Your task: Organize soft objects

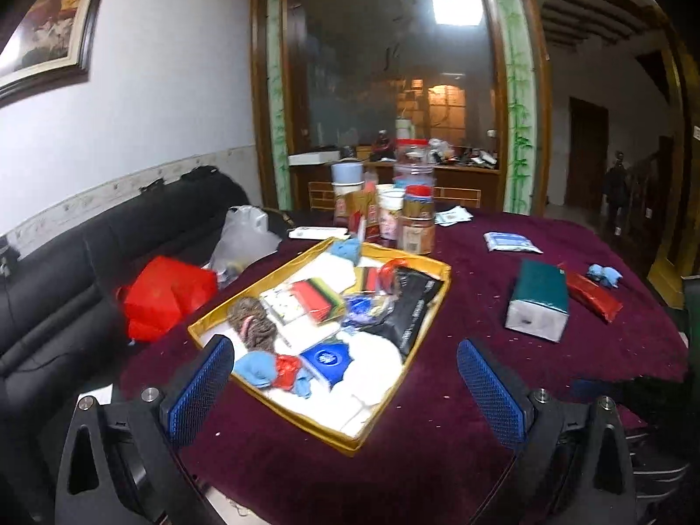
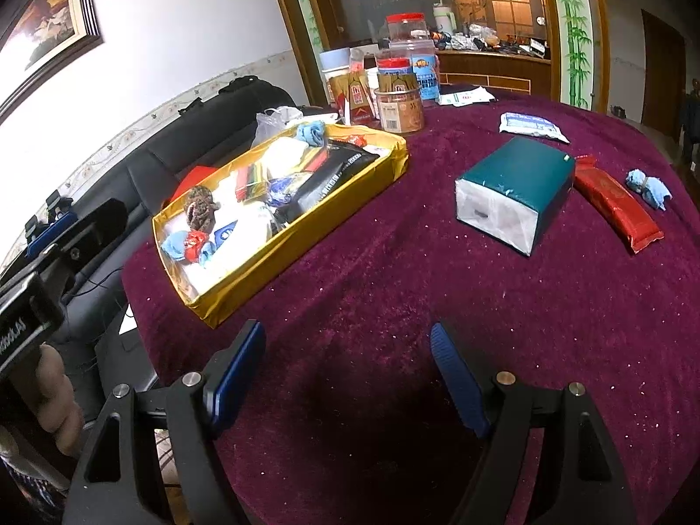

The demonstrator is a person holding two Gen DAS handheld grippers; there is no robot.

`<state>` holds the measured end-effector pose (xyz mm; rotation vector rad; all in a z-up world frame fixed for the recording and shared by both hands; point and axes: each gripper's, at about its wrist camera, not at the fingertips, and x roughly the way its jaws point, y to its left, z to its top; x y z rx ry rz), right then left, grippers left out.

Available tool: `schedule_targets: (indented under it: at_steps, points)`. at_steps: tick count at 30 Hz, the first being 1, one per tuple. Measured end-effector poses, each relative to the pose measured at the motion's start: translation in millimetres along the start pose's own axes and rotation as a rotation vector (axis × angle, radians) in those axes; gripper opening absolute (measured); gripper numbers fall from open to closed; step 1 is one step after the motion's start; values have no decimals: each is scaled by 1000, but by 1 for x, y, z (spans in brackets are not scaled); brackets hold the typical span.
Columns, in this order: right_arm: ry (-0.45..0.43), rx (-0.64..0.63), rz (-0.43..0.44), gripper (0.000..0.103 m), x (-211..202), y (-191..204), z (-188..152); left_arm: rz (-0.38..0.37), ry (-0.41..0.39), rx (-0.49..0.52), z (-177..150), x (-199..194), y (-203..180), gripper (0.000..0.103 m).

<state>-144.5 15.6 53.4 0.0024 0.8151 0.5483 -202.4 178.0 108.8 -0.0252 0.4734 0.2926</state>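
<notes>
Clearly, both sets of fingers were spread and held nothing. The gold tray [image 1: 431,313] sat just ahead of the left gripper [image 1: 345,387]. Beyond the right gripper [image 2: 348,383], the green pack [image 2: 523,183] probably needed picking next.

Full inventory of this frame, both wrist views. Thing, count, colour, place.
Shallow cardboard tray: 1, gold, table left, full of soft items.
Rolled cloth bundle: 1, light blue, table far right.
Flat foil packet: 1, red, beside bundle.
Tissue pack: 1, teal and white, table centre-right.
Wet-wipes pack: 1, white-blue, behind the tissue pack.
Plastic jars: several, red-lidded, table rear.
Velvet tablecloth: 1, maroon.
Sofa: 1, black, left.
Left gripper: open.
Right gripper: open.
</notes>
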Motion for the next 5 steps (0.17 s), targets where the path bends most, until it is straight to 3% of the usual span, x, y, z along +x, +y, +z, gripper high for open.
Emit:
schedule_targets:
  at_steps: [5]
  points:
    - [22,10,10,78,7,0,0,31,70,7,-5,12,1,103]
